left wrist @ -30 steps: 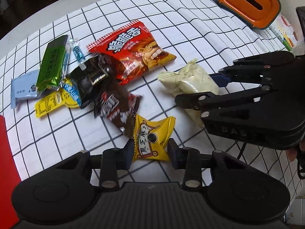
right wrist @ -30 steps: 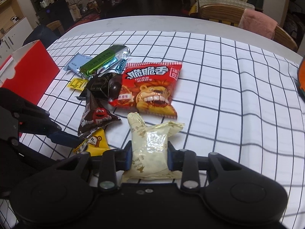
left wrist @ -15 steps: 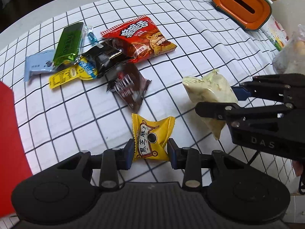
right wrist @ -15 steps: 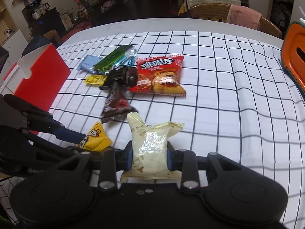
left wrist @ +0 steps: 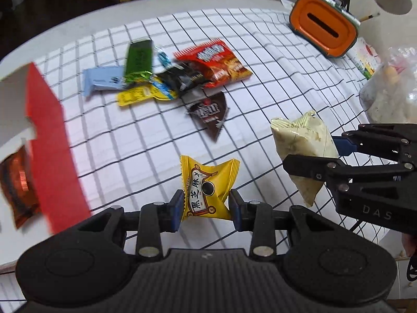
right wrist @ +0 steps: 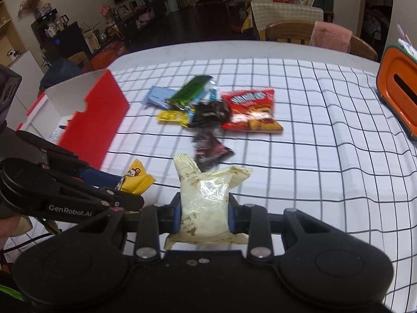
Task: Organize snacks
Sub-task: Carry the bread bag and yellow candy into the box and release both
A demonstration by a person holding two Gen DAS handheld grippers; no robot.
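My left gripper (left wrist: 206,207) is shut on a yellow snack packet (left wrist: 207,190) and holds it above the checked tablecloth. My right gripper (right wrist: 203,212) is shut on a cream snack packet (right wrist: 206,198), also lifted; that packet shows in the left wrist view (left wrist: 302,140) too. A pile of snacks stays on the cloth: a red chip bag (right wrist: 251,110), a brown M&M's bag (right wrist: 208,148), a green bar (right wrist: 191,91), a light blue packet (right wrist: 156,96) and a yellow sachet (right wrist: 172,116). An open red box (right wrist: 96,114) stands at the left.
An orange tissue holder (left wrist: 324,22) stands at the far right of the table. A clear plastic bag (left wrist: 391,88) lies at the right edge. Chairs (right wrist: 312,32) stand behind the table. An orange-brown packet (left wrist: 18,182) lies inside the red box.
Both grippers have risen and pulled back from the pile with their packets. The red box has come into view at the left.
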